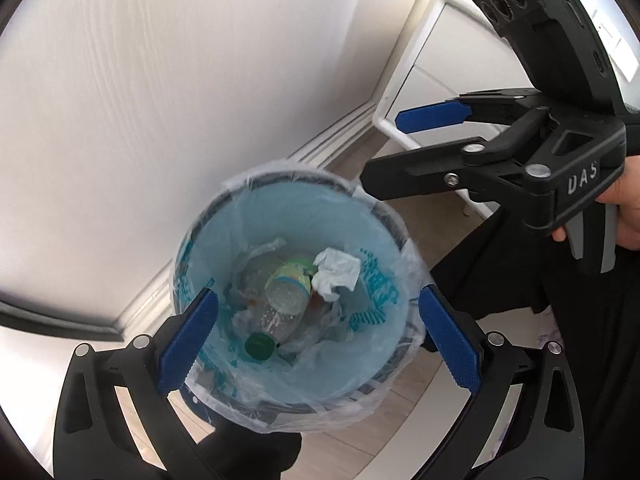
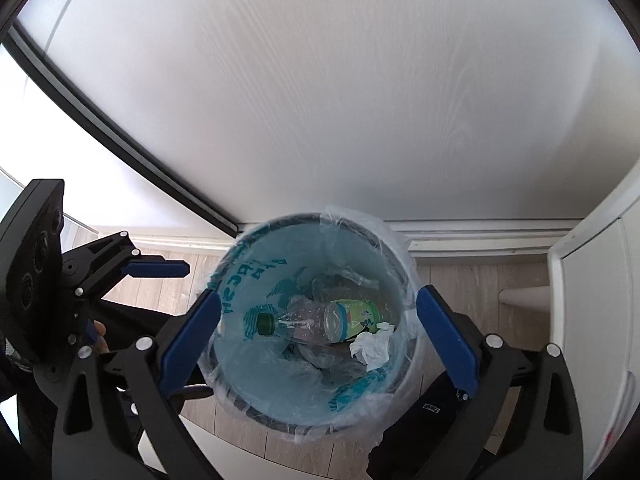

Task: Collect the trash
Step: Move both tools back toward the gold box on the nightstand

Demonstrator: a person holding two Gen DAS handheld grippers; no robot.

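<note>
A round trash bin (image 1: 208, 216) lined with a light blue plastic bag stands on the floor by the wall; it also shows in the right wrist view (image 2: 360, 236). Inside lie a clear plastic bottle (image 1: 280, 304) with a green cap (image 1: 259, 346) and a crumpled white tissue (image 1: 335, 274). The same bottle (image 2: 320, 322) and tissue (image 2: 372, 346) show in the right wrist view. My left gripper (image 1: 318, 342) is open and empty above the bin. My right gripper (image 2: 318, 338) is open and empty above the bin; it also shows in the left wrist view (image 1: 384, 148).
A white wall (image 2: 320, 100) rises behind the bin, with a white baseboard (image 2: 480, 236). White furniture on legs (image 1: 424, 80) stands to the right. The floor is pale wood planks (image 2: 460, 280). A dark frame edge (image 2: 100, 120) runs at the left.
</note>
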